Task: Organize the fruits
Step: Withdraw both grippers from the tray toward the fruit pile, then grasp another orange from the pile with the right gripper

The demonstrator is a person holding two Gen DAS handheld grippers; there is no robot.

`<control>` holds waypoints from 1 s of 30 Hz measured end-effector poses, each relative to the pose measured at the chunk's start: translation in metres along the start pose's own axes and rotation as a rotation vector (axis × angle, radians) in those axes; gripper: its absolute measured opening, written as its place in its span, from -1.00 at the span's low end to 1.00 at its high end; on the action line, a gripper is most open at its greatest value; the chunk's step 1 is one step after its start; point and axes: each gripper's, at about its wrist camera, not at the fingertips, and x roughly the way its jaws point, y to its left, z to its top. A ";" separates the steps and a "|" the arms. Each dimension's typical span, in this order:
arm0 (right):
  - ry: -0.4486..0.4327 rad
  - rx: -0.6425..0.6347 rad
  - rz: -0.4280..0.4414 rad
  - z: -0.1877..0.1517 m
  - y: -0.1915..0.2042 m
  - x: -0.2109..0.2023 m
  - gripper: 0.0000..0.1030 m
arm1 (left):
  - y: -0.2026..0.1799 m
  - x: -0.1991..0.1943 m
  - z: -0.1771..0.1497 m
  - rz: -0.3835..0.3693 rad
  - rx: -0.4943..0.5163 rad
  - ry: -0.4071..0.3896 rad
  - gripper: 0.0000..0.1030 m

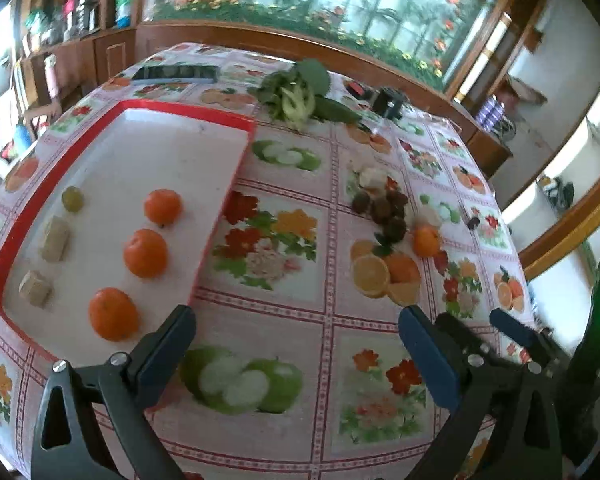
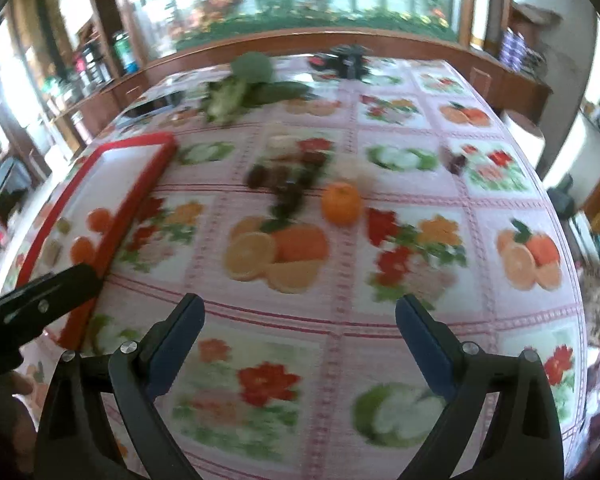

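Tray (image 1: pixel 24 220), red rim, on surface (image 1: pixel 260 320): three oranges (image 1: pixel 145 253) in a row, one green grape (image 1: pixel 73 199), two beige pieces (image 1: pixel 55 239). Right of tray: dark fruits (image 1: pixel 384 210), one orange (image 1: pixel 427 241). Far edge: greens (image 1: pixel 300 94). Left gripper (image 1: pixel 296 336) empty, fingers (image 1: pixel 164 354) spread wide.

Glossy printed vinyl tablecloth (image 1: pixel 284 320), smooth matt white tray (image 1: pixel 148 160) with red plastic rim, polished wooden cabinets (image 1: pixel 112 56)
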 end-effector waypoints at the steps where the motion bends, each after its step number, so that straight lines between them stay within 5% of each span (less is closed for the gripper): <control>1: 0.002 0.014 -0.011 0.000 -0.009 0.001 0.88 | -0.006 0.002 -0.001 0.009 0.020 0.003 0.99; 11: 0.007 0.091 0.017 0.017 -0.059 0.022 0.89 | -0.030 0.021 -0.007 0.072 0.095 0.037 0.99; 16: -0.010 0.080 0.111 0.036 -0.056 0.037 0.88 | -0.036 0.030 -0.012 0.111 0.139 0.079 0.99; 20: 0.002 -0.009 0.101 0.046 -0.037 0.055 0.86 | -0.038 0.034 -0.014 0.128 0.169 0.104 0.99; 27: 0.033 -0.127 0.097 0.049 -0.023 0.077 -0.21 | -0.039 0.040 -0.007 0.145 0.176 0.111 0.99; 30: 0.021 -0.143 0.104 0.049 -0.025 0.076 -0.33 | -0.045 0.044 0.002 0.154 0.184 0.102 0.99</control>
